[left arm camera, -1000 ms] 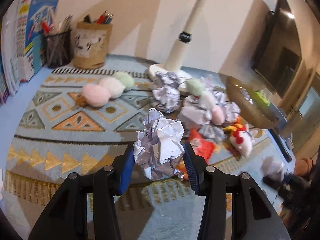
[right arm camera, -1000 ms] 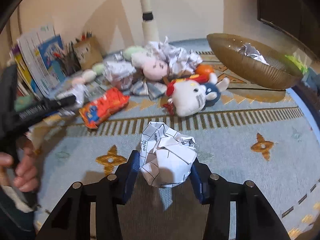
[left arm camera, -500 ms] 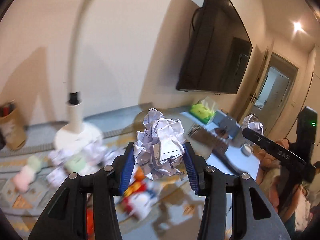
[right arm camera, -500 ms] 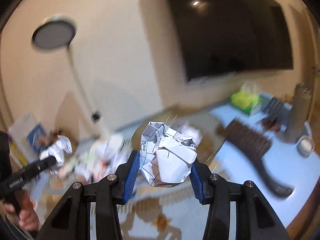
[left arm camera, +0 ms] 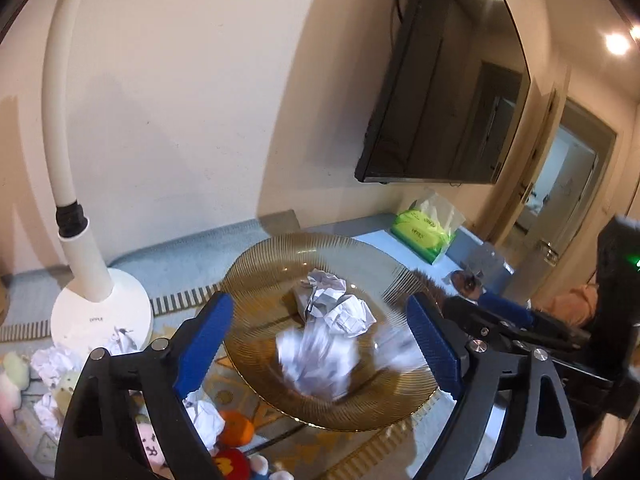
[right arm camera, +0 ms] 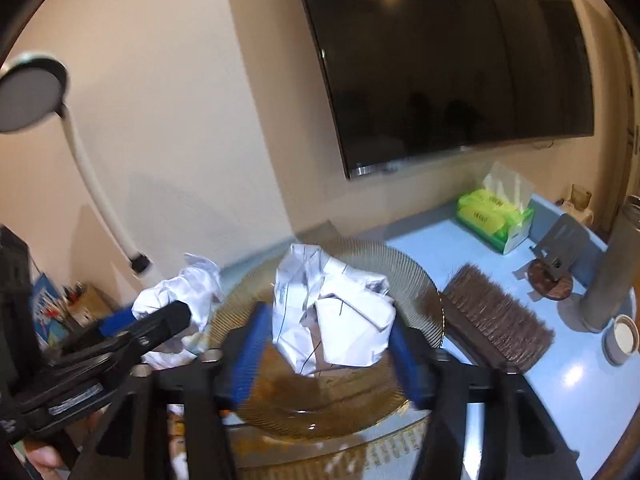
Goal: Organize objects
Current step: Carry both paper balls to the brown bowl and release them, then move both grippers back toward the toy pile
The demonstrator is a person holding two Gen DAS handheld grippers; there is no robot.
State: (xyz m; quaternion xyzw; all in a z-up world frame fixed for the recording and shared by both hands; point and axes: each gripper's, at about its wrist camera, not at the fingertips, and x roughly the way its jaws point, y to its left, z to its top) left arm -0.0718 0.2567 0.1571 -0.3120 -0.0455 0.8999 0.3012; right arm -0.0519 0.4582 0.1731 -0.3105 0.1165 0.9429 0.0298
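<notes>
A cluttered bench: paper balls [left arm camera: 336, 312] already lie in the amber bowl [left arm camera: 256, 280]. Left gripper [left arm camera: 320, 344] jaws apart; right gripper [right arm camera: 326, 344] clamps a paper wad [right arm camera: 332, 312] above the bowl. More litter beside it.

- Amber ribbed glass bowl [left arm camera: 280, 264]: translucent brown-gold, fine radial ridges.
- Crumpled paper balls [left arm camera: 340, 312]: white, thin dark printed lines.
- Left two-finger gripper [left arm camera: 320, 344]: black frame, blue pads.
- Right two-finger gripper [right arm camera: 328, 344]: black frame, blue pads.
- Gooseneck desk lamp [left arm camera: 100, 316]: white, black collar.
- Tissue pack [right arm camera: 494, 216]: lime green, white side.
- Bristle brush [right arm camera: 496, 324]: brown.
- Tabletop [right arm camera: 432, 248]: pale blue.
- Wall-mounted screen [right arm camera: 460, 60]: black.
</notes>
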